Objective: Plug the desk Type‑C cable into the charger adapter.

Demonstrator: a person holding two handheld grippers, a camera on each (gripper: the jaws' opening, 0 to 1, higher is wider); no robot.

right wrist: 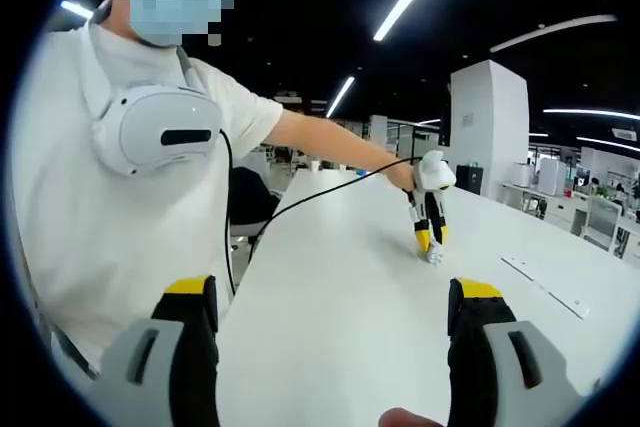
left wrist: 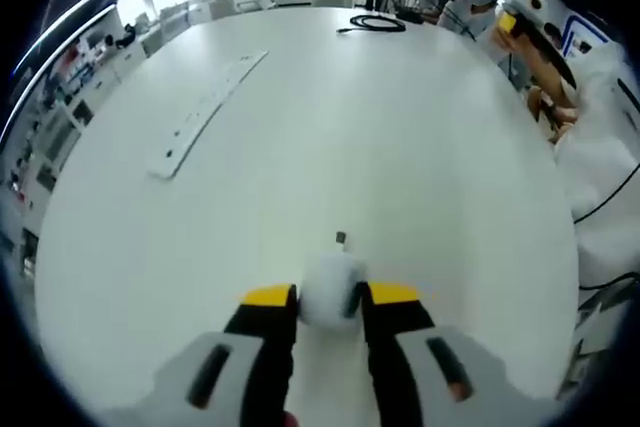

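- Left gripper view: the left hand-held gripper at bottom centre has its yellow-tipped jaws clamped on the white adapter, which sits on the white table.
- A small dark stub sticks out of the adapter's far end, just above it in the frame.
- Upper left of that view: a long white power strip lies flat on the table, well apart from the adapter.
- Top centre: a coiled black cable rests near the far table edge, well apart from the adapter.
- Upper right: a person in white at the table's edge.
- Right gripper view: the right hand-held gripper is spread wide, jaws at lower left and lower right, nothing between them.
- Centre right of this view: the left hand-held gripper points down at the table, tips on the adapter.
- Left side: the person in a white shirt, a white headset hanging at the chest, arm stretched toward that gripper, a thin black cord trailing along it.
- Lower right: the power strip lies on the table.
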